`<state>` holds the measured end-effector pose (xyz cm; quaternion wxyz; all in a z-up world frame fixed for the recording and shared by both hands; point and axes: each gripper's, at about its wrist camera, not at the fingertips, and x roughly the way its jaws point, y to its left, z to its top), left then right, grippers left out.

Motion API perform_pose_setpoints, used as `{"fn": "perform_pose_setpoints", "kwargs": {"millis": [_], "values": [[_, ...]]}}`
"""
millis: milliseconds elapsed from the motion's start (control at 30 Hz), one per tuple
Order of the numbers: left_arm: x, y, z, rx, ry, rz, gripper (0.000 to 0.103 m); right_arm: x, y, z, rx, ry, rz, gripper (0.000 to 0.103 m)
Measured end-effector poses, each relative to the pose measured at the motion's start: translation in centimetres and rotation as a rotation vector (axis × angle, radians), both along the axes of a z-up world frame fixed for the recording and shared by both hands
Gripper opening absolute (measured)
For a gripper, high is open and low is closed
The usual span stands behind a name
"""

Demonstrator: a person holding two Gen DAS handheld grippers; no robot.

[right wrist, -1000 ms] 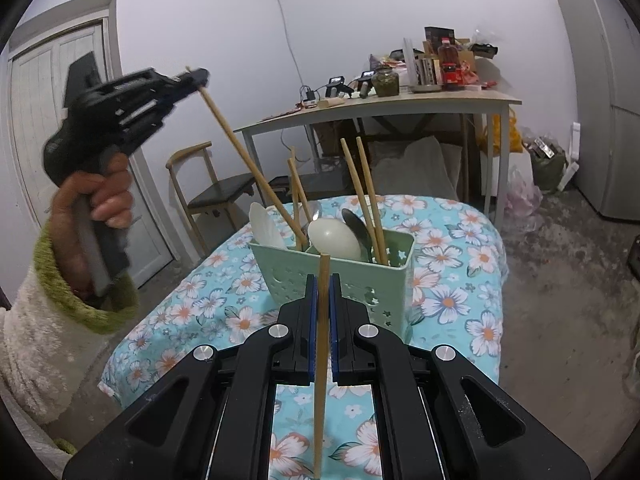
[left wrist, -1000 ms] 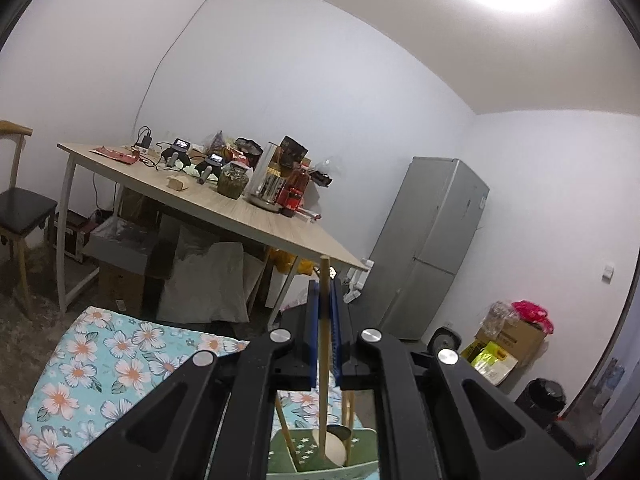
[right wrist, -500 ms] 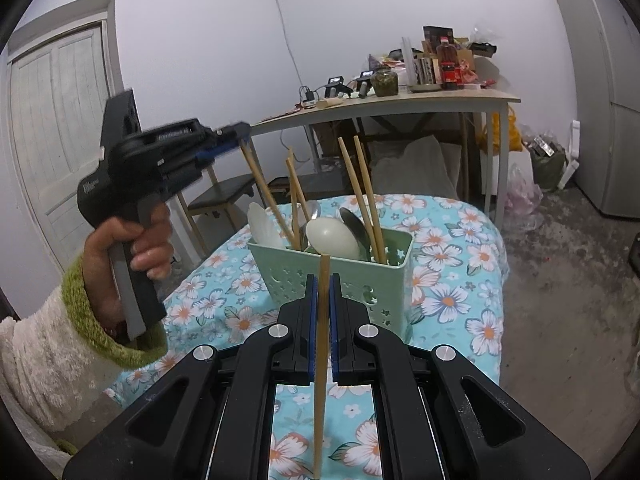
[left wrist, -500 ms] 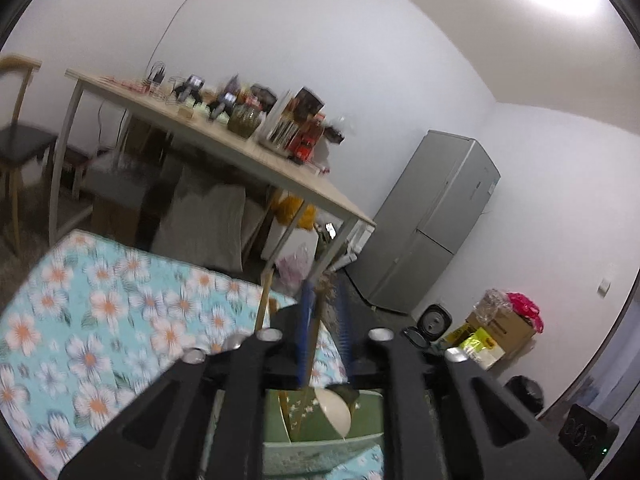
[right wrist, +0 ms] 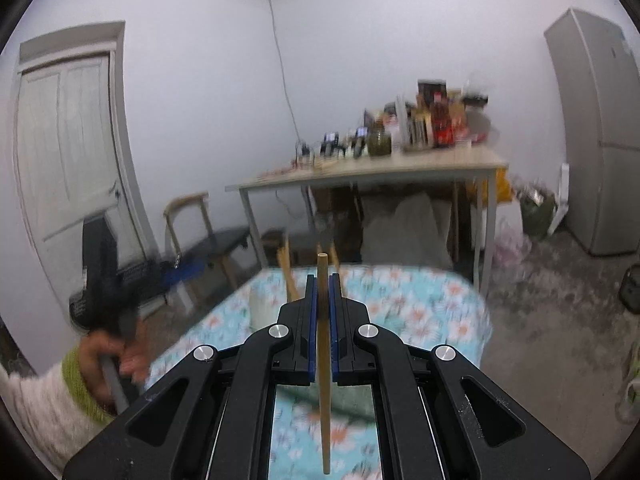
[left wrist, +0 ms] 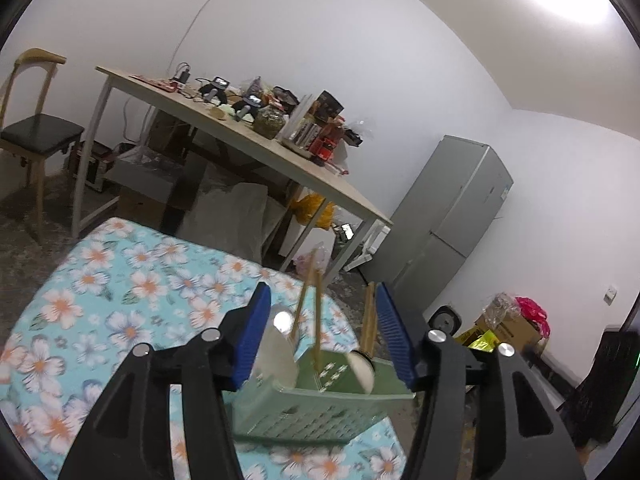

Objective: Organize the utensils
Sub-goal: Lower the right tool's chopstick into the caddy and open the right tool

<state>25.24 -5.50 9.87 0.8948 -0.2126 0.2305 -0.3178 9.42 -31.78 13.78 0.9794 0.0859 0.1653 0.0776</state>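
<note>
The step in hand is judged to be the loading of chopsticks into the green basket (left wrist: 320, 408), which is set on the flower-patterned cloth (left wrist: 120, 300) and is seen just below and ahead of the left gripper (left wrist: 320, 336). The jaws of the left gripper are opening; nothing is pressed by the blue pads (left wrist: 252, 340), and the upright chopsticks (left wrist: 308, 304) and pale spoons (left wrist: 280, 360) already lodged in the basket are seen through the gap. A release into the basket is therefore taken to be under way or just finished, though which stick was let go cannot be told

A single chopstick (right wrist: 323, 360) is clamped upright between the closed fingers of the right gripper (right wrist: 323, 320), with its upper end standing above the pads and its lower end hanging well below them. In the blurred right wrist view the cloth is made out beyond it, while the basket is largely hidden behind the gripper body

For the next move, the left gripper would need to be drawn clear of the basket top, and the held chopstick carried over an open compartment, kept near vertical, lowered tip first among the standing sticks, and only then released
</note>
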Motion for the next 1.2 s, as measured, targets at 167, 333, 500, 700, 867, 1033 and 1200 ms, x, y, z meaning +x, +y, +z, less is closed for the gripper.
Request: {"fn": "perform_pose_setpoints", "kwargs": {"millis": [167, 333, 500, 700, 867, 1033, 1200], "values": [[-2.2, 2.2, -1.7, 0.072, 0.007, 0.032, 0.061, 1.0, -1.2, 3.9, 0.000, -0.122, -0.028, 0.004], [-4.1, 3.8, -3.9, 0.157, 0.031, 0.049, 0.064, 3.2, -2.1, 5.4, 0.017, -0.177, -0.050, 0.004], [-5.6, 4.9, -6.2, 0.215, 0.062, 0.054, 0.064, 6.1, -2.8, 4.7, 0.008, -0.168, -0.093, 0.004], [-6.5, 4.9, -7.1, 0.247, 0.069, 0.048, 0.064, 8.1, -2.8, 1.4, -0.010, -0.113, -0.129, 0.004], [-6.8, 4.5, -6.8, 0.252, 0.058, 0.037, 0.066, 8.5, -2.6, -1.7, 0.006, -0.009, -0.114, 0.017], [-7.3, 4.0, -6.6, 0.256, 0.057, 0.018, 0.068, 5.8, -2.4, -2.3, 0.032, 0.017, -0.107, 0.046], [-8.2, 3.4, -6.3, 0.267, 0.055, 0.008, 0.071, 2.7, -2.0, -2.6, 0.047, 0.060, -0.128, 0.053]]}}
